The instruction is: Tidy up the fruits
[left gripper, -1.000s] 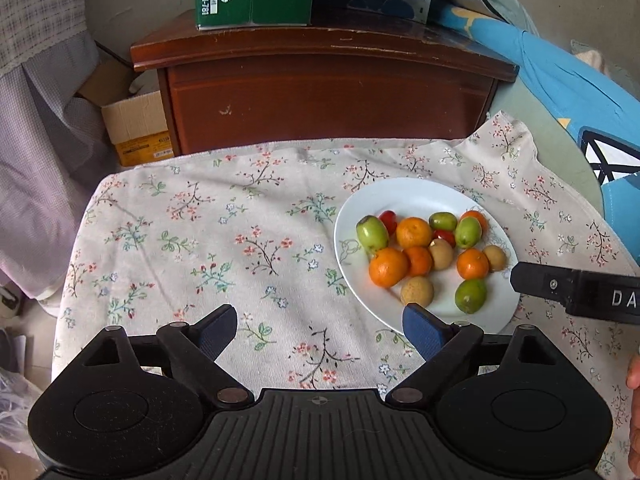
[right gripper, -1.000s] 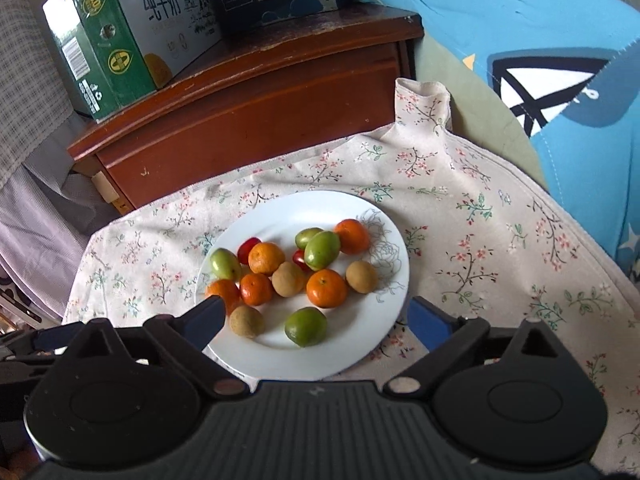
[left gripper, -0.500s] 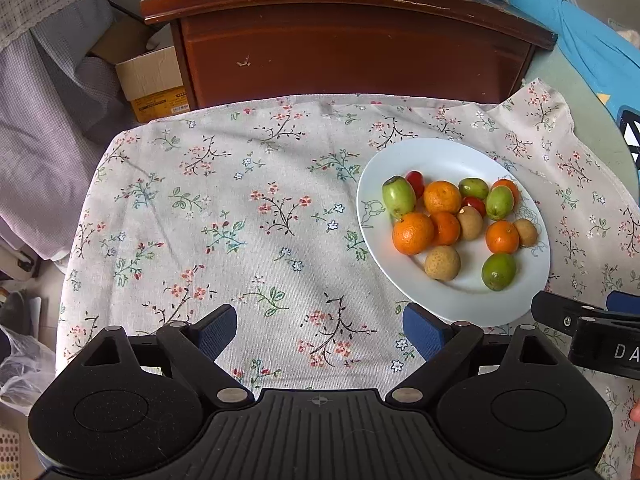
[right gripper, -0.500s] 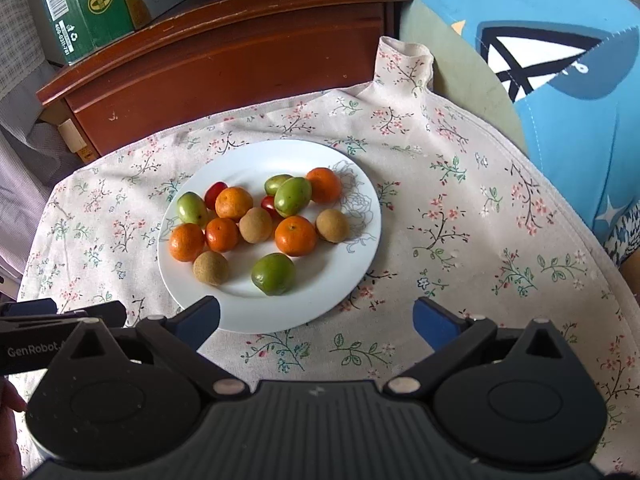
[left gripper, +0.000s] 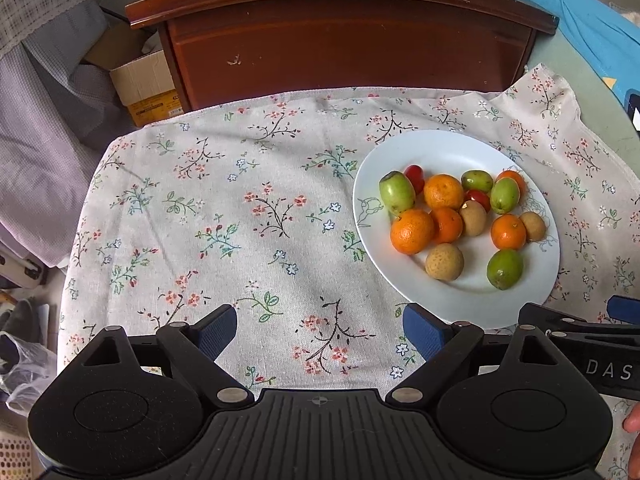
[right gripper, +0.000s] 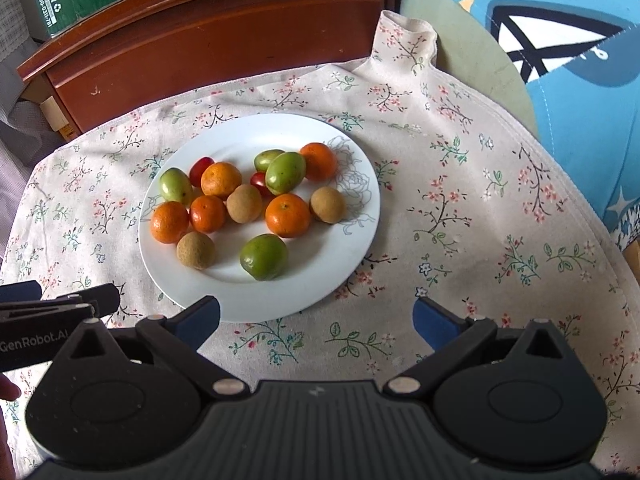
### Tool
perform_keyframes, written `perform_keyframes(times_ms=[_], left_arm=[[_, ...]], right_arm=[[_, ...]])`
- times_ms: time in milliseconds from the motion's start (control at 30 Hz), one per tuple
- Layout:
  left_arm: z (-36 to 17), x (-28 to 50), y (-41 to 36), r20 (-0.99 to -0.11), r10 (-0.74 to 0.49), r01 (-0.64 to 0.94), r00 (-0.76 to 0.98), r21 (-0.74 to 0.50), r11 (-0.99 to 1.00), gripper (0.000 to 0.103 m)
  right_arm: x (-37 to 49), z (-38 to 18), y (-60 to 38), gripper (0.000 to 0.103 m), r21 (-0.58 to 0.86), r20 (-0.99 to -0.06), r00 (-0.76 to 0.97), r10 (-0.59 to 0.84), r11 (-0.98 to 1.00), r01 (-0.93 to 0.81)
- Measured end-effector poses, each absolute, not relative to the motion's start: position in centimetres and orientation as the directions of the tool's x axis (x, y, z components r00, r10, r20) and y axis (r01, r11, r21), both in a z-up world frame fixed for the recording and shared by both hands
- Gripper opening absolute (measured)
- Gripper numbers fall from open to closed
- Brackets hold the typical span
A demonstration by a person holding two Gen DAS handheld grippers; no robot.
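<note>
Floral tablecloth [left gripper: 248, 216] fills the frame, white fruit plate [left gripper: 452, 148] at right, left gripper [left gripper: 320, 330] and right gripper [right gripper: 316, 320] both spread wide, empty

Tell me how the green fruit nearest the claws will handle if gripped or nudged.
The green fruit looks smooth and glossy, so it may slip between pads. It is rounded and lies free on the plate, so a nudge would probably roll it. It looks firm, likely taking a moderate squeeze.
</note>
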State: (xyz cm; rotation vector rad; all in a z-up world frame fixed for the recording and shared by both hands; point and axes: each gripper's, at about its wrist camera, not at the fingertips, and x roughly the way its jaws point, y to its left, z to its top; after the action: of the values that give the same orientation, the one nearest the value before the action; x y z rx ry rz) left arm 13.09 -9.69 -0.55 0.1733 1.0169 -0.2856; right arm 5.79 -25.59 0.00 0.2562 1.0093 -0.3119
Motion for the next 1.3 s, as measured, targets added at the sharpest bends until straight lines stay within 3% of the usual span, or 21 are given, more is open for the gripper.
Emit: perform_keyframes(times_ms=[1300], left_arm=[[-0.3, 13.0, -10.8, -0.829, -0.094, 0.332, 0.551, 0.115, 0.936, 0.092]], right_arm=[[6.4, -0.1, -25.5, 0.102, -0.006, -0.847, 0.486, -0.214, 0.919, 0.395]])
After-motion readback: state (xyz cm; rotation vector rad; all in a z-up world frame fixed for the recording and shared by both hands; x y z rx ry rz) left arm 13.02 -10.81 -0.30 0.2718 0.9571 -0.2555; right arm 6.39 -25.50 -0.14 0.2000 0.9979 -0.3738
